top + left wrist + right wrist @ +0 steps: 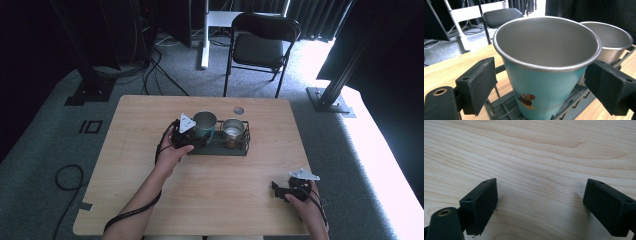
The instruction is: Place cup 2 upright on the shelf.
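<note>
Reaching: the left hand-held gripper is sitting at the left end of the dark wire rack on the pale wooden desk, its jaws standing apart on either side of the teal, steel-rimmed tumbler.
Grip state: the pads are flanking the tumbler wall without pressing on it; a gap is showing on each side.
Tumbler place: it is standing upright in the rack's left slot, just beside the plain steel cup in the right slot; whether the 2 rims are touching I cannot tell.
Right side: the right hand-held gripper is resting low near the desk's front right corner, jaws wide apart over bare wood, holding nothing.
Risk, tipping: the tumbler is tapering toward its base, so a squeeze landing below the rim is likely to push it upward or tilt it.
Risk, neighbour: the far pad is lying close to the steel cup, so closing or lifting at a slant could be knocking that cup or dragging the light rack along.
Risk, snag: the tumbler base is sitting among the rack wires and may be catching there.
</note>
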Motion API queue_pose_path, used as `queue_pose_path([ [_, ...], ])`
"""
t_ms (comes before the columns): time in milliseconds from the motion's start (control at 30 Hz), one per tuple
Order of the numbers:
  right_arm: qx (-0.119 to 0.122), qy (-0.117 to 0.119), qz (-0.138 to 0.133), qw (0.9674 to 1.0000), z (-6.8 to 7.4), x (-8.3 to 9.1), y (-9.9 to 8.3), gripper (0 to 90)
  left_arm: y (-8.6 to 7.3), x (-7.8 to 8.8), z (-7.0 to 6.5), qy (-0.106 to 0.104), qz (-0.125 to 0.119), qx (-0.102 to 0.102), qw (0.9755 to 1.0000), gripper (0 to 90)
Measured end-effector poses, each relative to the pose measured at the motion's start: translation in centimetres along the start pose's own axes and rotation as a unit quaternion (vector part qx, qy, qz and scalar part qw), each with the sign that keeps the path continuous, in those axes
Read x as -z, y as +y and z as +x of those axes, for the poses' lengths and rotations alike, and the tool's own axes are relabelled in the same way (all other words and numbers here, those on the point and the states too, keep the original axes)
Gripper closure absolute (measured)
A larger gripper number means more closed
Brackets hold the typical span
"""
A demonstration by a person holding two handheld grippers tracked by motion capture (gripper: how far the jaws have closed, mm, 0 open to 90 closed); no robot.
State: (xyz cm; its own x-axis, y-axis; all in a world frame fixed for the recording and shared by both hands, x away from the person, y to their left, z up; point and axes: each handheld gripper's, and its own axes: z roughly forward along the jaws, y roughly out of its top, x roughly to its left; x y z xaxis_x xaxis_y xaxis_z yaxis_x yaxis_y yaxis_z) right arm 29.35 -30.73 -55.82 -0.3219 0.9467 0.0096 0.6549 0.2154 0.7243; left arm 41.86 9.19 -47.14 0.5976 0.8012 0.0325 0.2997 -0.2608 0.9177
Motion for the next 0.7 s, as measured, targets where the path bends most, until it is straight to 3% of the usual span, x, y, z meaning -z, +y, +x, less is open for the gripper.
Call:
queue_pose_path([
  [267, 0.000, 0.000, 0.000, 1.0000, 0.0, 0.0, 0.0, 12.0, -0.5, 0.9, 0.3, -0.003, 0.009, -0.001, 1.0000, 11.9],
  [533, 0.000, 0.000, 0.000, 1.0000, 0.0, 0.0, 0.0, 12.0, -0.8, 2.4, 0.7, -0.008, 0.003, 0.001, 1.0000, 11.9],
  [700, 0.000, 0.000, 0.000, 1.0000, 0.0, 0.0, 0.0, 12.0, -0.9, 3.4, 0.5, -0.022, -0.003, -0.009, 0.9997, 11.9],
])
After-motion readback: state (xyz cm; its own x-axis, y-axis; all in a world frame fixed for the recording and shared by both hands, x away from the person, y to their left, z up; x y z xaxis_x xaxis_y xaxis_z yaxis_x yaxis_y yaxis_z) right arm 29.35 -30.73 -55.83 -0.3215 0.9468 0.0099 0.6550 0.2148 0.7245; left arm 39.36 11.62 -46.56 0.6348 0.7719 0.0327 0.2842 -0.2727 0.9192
